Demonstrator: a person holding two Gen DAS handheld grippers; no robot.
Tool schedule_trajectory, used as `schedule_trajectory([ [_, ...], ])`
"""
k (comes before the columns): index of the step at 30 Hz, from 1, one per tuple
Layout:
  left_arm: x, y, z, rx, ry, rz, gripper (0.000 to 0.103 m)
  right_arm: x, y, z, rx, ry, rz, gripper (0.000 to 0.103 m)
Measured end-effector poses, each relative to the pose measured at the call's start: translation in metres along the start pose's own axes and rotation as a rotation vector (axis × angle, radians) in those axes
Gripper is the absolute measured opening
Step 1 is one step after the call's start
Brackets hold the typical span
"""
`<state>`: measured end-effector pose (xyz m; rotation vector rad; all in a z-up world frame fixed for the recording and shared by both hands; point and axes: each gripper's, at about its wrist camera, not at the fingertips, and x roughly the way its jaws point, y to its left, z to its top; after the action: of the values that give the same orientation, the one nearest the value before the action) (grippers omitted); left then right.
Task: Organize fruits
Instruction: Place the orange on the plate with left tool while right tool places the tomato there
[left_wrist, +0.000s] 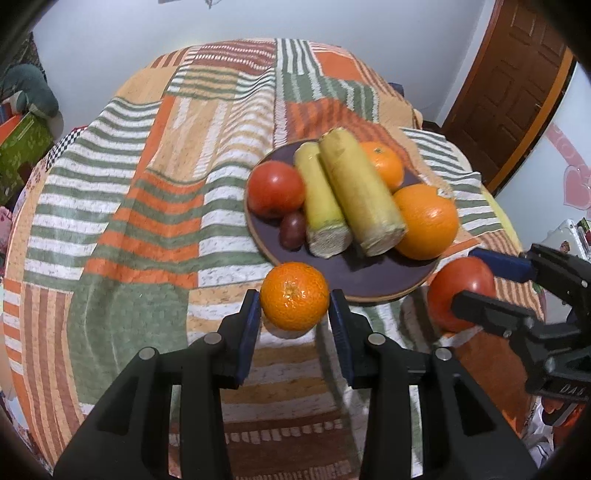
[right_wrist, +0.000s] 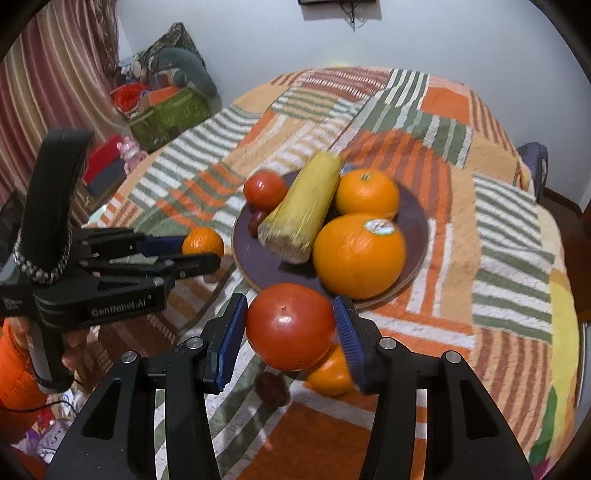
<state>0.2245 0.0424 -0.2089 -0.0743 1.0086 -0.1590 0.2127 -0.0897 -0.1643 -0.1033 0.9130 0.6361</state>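
Striped patchwork cloth (left_wrist: 155, 206) covers the desk, and a dark round plate (left_wrist: 369, 273) sits on it carrying two yellow cut stalks (left_wrist: 358, 192), a red tomato (left_wrist: 275, 188), a large orange (left_wrist: 426, 221), a smaller orange (left_wrist: 384, 166) and a small dark-red fruit (left_wrist: 293, 230). Left gripper (left_wrist: 294, 314) holds a mandarin (left_wrist: 294, 295) between its blue pads, jaws closed onto it, just off the plate's rim at 7 o'clock. Right gripper (right_wrist: 290, 332) has its jaws clamped on a second tomato (right_wrist: 290, 326), near the rim at 5 o'clock. Below it on the cloth lie another orange (right_wrist: 328, 376) and a dark fruit (right_wrist: 273, 387).
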Motion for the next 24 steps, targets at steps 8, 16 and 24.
schedule_trajectory([
  [8,0.005,-0.014,0.016,0.024,-0.012,-0.023,0.038,-0.017,-0.013,0.027,0.010,-0.093,-0.039,0.046],
  [16,0.011,-0.021,0.027,0.048,-0.021,-0.029,0.038,-0.012,-0.020,0.055,-0.001,-0.150,-0.063,0.046],
  [24,0.017,-0.021,0.027,0.052,-0.017,-0.040,0.038,0.017,-0.024,0.067,-0.013,-0.129,-0.083,0.046],
])
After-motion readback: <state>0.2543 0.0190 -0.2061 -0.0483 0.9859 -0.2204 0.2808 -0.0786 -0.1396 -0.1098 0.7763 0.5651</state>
